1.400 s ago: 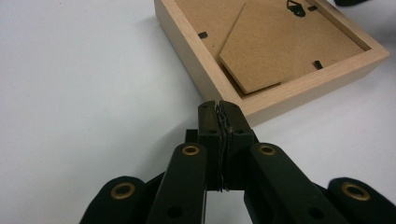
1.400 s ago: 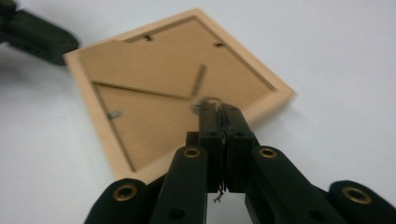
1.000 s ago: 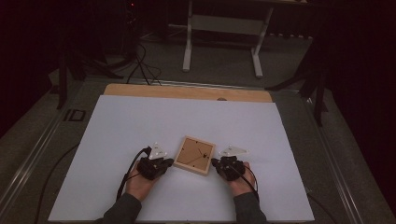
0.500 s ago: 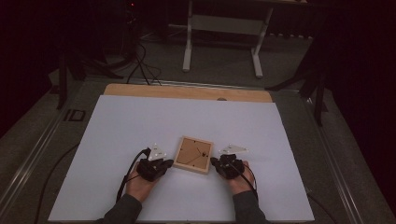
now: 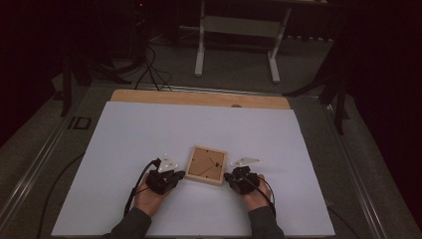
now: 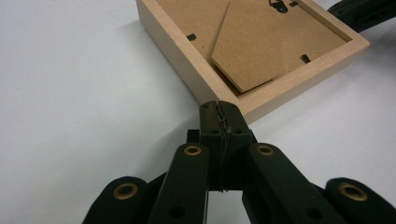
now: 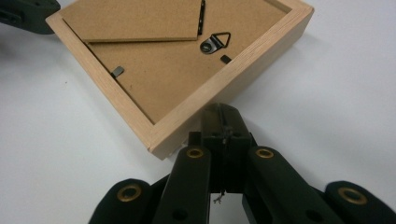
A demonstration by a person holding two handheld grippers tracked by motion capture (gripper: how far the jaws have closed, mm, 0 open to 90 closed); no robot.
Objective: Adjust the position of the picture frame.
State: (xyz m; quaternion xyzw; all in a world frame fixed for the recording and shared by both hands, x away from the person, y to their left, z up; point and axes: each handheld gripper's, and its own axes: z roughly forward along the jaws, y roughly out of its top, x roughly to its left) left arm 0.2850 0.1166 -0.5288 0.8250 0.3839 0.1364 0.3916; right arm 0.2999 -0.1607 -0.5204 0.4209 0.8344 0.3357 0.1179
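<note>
On the white tabletop we've got the frame lying face-down between both closed, empty fingers, tips right against its edges.

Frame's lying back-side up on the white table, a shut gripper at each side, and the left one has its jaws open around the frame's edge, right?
Not quite: the left gripper is shut, its jaws pressed together against the picture frame edge, as the left gripper view shows. The frame does lie back-side up, and the right gripper is shut at its other side.

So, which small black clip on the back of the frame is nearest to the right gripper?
In the right gripper view, the clip just under the triangular hanger is nearest the right gripper. The other clip sits further left, by the frame's left edge.
</note>
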